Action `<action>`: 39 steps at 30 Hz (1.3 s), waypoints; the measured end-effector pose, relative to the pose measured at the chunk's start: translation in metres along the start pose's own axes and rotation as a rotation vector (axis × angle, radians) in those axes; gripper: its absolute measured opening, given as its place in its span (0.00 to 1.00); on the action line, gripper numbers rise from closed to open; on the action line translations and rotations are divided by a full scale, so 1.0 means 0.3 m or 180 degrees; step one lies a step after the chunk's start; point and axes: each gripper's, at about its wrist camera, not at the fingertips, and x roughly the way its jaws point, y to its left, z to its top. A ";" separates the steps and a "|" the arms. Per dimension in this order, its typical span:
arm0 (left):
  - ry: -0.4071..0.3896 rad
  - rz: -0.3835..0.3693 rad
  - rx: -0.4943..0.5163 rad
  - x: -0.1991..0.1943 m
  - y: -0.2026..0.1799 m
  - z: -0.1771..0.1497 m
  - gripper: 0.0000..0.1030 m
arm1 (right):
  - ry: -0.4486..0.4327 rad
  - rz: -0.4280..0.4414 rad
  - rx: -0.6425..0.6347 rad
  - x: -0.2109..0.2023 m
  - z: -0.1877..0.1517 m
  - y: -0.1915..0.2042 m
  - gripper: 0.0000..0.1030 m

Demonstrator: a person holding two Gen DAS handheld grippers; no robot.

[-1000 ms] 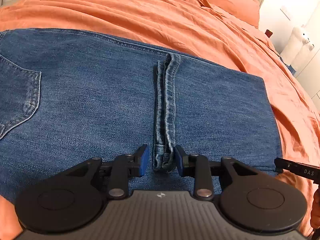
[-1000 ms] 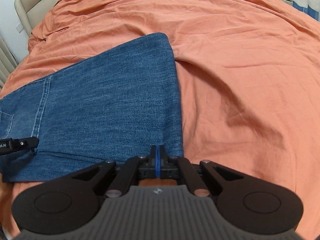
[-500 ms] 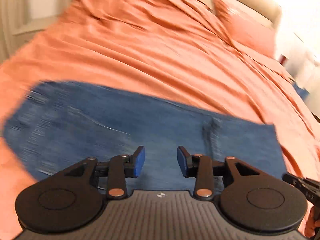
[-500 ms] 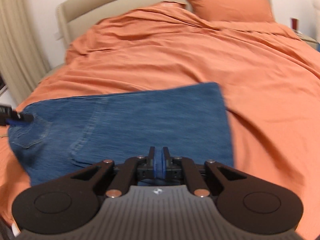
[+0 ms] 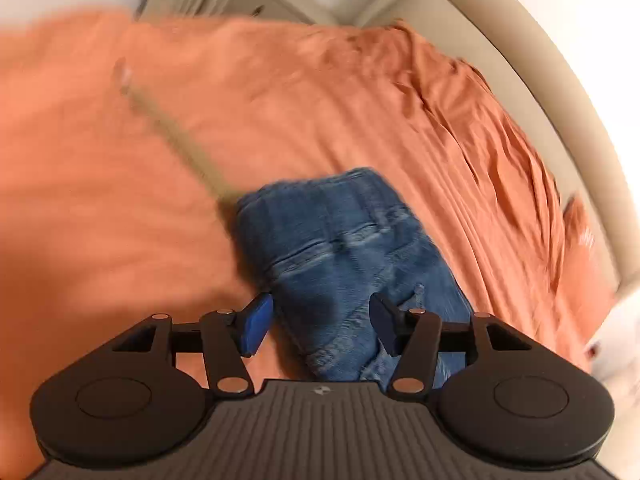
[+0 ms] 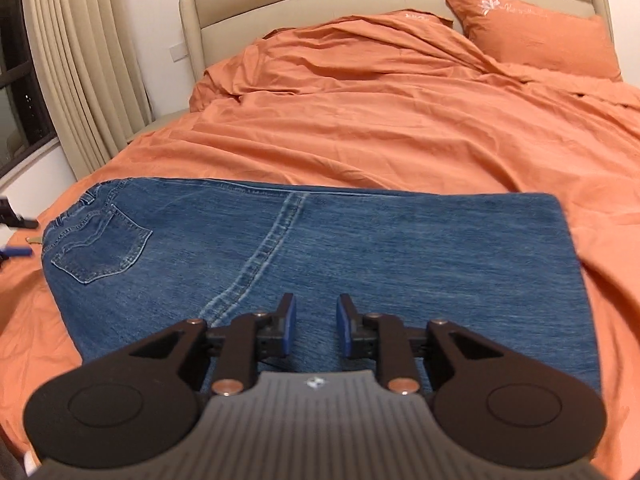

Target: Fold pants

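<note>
Jaws on the left gripper (image 5: pixel 317 322) have just been opening and now stand wide, nothing pinched between them; a second ago the same blue pads sat either side of the hem seam. Just ahead of them, and partly under the right-hand finger, lies the waistband end of the jeans (image 5: pixel 344 264), seen through heavy blur, with the orange duvet (image 5: pixel 120 200) spreading away to the left and beyond it the beige headboard (image 5: pixel 532 92). It looks as if this hand has let go of the hem and swung round to the end of the garment.

The right gripper (image 6: pixel 316 326) was clamped tight a second ago; its jaws have just been opening too and now show a narrow gap with only denim behind it, none caught in it. The jeans (image 6: pixel 400 248) lie flat directly beyond it, folded in half lengthwise, back pocket (image 6: pixel 100 248) away to the left, the folded edge to the right, and an orange pillow (image 6: pixel 536 36) far behind.

My reading: one fold has been laid and released, and both hands are free to regrip for the next fold across.
</note>
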 end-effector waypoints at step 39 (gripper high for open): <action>-0.1190 0.0256 0.2166 -0.199 -0.847 -0.345 0.19 | 0.0328 0.0176 0.0585 -0.107 0.032 -0.164 0.19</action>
